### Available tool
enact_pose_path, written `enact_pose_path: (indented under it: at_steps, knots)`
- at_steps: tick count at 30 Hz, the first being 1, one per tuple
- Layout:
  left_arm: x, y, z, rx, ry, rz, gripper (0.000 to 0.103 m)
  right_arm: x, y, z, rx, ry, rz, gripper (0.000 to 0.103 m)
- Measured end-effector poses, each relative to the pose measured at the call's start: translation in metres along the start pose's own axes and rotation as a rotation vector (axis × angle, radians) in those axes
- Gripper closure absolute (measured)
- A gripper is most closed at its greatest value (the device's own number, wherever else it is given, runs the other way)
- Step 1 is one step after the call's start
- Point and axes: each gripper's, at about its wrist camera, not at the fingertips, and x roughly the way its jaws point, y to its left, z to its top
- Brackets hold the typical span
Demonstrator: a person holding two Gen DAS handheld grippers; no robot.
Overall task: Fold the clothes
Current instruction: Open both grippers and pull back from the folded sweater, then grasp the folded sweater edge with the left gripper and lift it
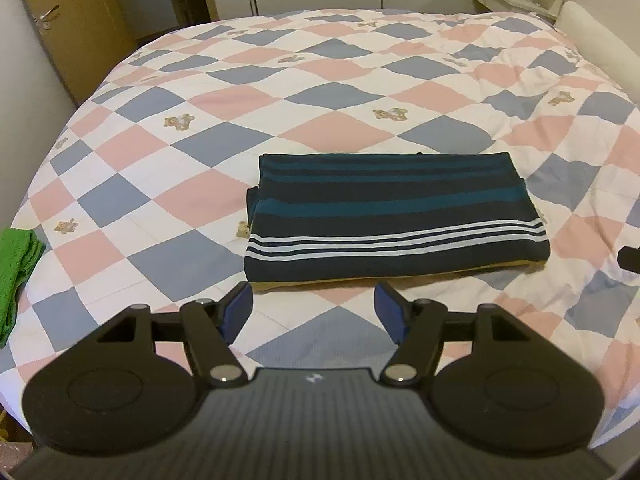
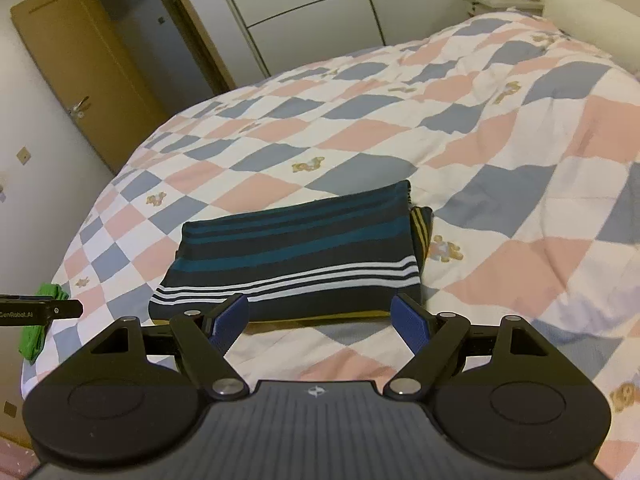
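**Folded garment lies just ahead of both grippers**

Your striped garment (image 1: 394, 216) rests folded on the bed (image 1: 168, 92), its long axis running across your view, left to right. The left gripper (image 1: 314, 314) and the right gripper (image 2: 320, 320) both stand wide and hold nothing. Each is just before the near edge; neither seems clearly nearer.

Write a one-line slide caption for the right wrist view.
Open right gripper hovers before a folded striped garment on the checkered quilt, green cloth at left.
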Motion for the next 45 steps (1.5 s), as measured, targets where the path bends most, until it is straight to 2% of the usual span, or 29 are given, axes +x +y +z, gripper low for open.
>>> enact_pose_path:
  at_steps: [8,15,20,24,27,29,32,37,41,45]
  knots:
    - [-0.003,-0.004,0.001,0.033,-0.006,-0.014,0.039,-0.013,0.004,-0.009,0.031,-0.024,-0.015,0.022]
    - [0.018,-0.031,0.010,0.031,0.025,-0.025,0.035,-0.006,-0.017,-0.004,0.060,0.005,0.000,0.022]
    - [0.048,-0.065,0.016,0.020,0.054,-0.060,0.034,0.019,-0.045,0.012,0.057,0.063,0.042,0.022]
    - [0.075,-0.102,0.017,0.071,0.037,-0.104,0.026,0.047,-0.076,0.031,0.067,0.105,0.099,0.022]
    - [0.102,-0.134,0.015,0.106,0.045,-0.161,0.025,0.078,-0.103,0.048,0.073,0.156,0.128,0.022]
    - [0.115,-0.155,0.012,0.151,0.031,-0.190,0.025,0.101,-0.118,0.058,0.084,0.194,0.157,0.022]
    - [0.133,-0.192,0.003,0.286,-0.013,-0.220,0.029,0.139,-0.142,0.070,0.121,0.253,0.205,0.022]
    - [0.157,-0.250,-0.020,0.579,-0.105,-0.227,0.032,0.204,-0.179,0.079,0.240,0.333,0.252,0.022]
    - [0.180,-0.284,-0.044,0.781,-0.169,-0.153,0.032,0.240,-0.197,0.079,0.313,0.362,0.294,0.022]
    - [0.204,-0.301,-0.062,0.919,-0.215,-0.080,0.033,0.264,-0.207,0.079,0.378,0.378,0.333,0.022]
